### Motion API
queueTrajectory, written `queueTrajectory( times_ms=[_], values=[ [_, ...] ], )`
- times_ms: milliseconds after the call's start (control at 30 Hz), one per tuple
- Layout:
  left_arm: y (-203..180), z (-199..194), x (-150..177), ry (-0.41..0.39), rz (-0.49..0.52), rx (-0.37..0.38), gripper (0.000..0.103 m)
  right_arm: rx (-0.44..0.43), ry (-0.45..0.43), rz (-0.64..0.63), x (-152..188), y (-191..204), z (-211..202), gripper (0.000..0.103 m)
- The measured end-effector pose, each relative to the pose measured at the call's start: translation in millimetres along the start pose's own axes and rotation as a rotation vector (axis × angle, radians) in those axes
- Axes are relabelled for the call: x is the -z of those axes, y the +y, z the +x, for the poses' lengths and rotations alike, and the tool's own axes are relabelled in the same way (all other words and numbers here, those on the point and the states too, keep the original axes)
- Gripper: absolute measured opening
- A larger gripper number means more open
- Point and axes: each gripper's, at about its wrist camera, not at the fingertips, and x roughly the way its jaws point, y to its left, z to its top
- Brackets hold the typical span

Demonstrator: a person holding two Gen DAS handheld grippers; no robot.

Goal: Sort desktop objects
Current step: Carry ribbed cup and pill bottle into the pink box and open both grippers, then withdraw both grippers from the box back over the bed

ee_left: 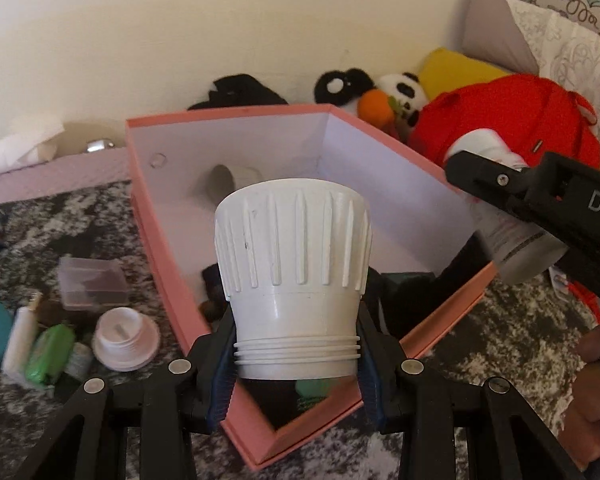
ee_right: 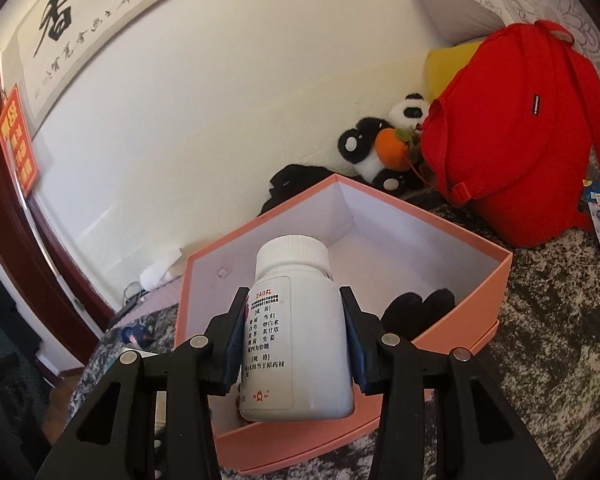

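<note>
My left gripper [ee_left: 296, 356] is shut on a white ribbed plastic fitting [ee_left: 294, 276] with a threaded end, held above the near corner of the open pink box [ee_left: 156, 248]. My right gripper [ee_right: 294, 344] is shut on a white pill bottle [ee_right: 300, 344] with a printed label, held over the pink box [ee_right: 480, 320]. The right gripper also shows in the left wrist view [ee_left: 540, 216] at the box's right wall, with the bottle [ee_left: 520, 248] in it. Inside the box lie a white piece [ee_left: 224, 184], dark items [ee_right: 420, 308] and something green [ee_left: 312, 388].
Left of the box on the patterned cover lie a white threaded cap [ee_left: 124, 336], a clear small case [ee_left: 92, 284], a green packet [ee_left: 50, 352] and a white tube [ee_left: 20, 336]. A red backpack [ee_right: 520, 136], panda plush [ee_right: 380, 148] and yellow cushion [ee_left: 456, 68] sit behind.
</note>
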Motion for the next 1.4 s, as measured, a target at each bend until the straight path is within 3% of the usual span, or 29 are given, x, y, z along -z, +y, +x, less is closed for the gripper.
queueTrajectory(
  times_ms=[33,100,133,167,200,433,800,1067,1400],
  values=[
    [-1.6,2.6,-0.4,-0.002,0.0,0.014,0.055,-0.008,0.009,0.004,-0.9,-1.3,3.1,0.051],
    [-5.0,5.1,-1.3,-0.014,-0.003,0.058,0.09,-0.028,0.004,0.022,-2.7,-3.5,3.8,0.071],
    [-7.8,4.5,-1.6,-0.023,-0.006,0.075,0.092,-0.039,-0.001,0.031,-3.7,-4.7,3.6,0.088],
    [-8.8,3.7,-2.0,-0.037,-0.016,0.048,0.096,-0.049,-0.005,0.041,-4.6,-5.8,3.4,0.094],
    [-9.7,4.2,-2.1,-0.04,-0.011,0.046,0.097,-0.06,-0.01,0.051,-5.6,-6.9,3.3,0.094],
    [-13.2,1.2,-0.1,-0.04,0.006,0.034,0.097,-0.105,-0.024,0.123,-9.6,-17.1,0.7,0.094],
    [9.5,-10.2,5.5,-0.003,-0.046,0.001,0.097,-0.121,-0.031,0.05,-6.0,14.3,-5.8,0.094],
    [59.3,-37.9,16.8,0.009,-0.058,-0.128,0.097,-0.157,-0.016,-0.001,2.4,46.8,0.1,0.094],
    [166.6,-80.2,47.5,0.058,-0.171,-0.355,0.097,-0.247,0.032,-0.074,33.0,122.6,18.8,0.094]
  ],
)
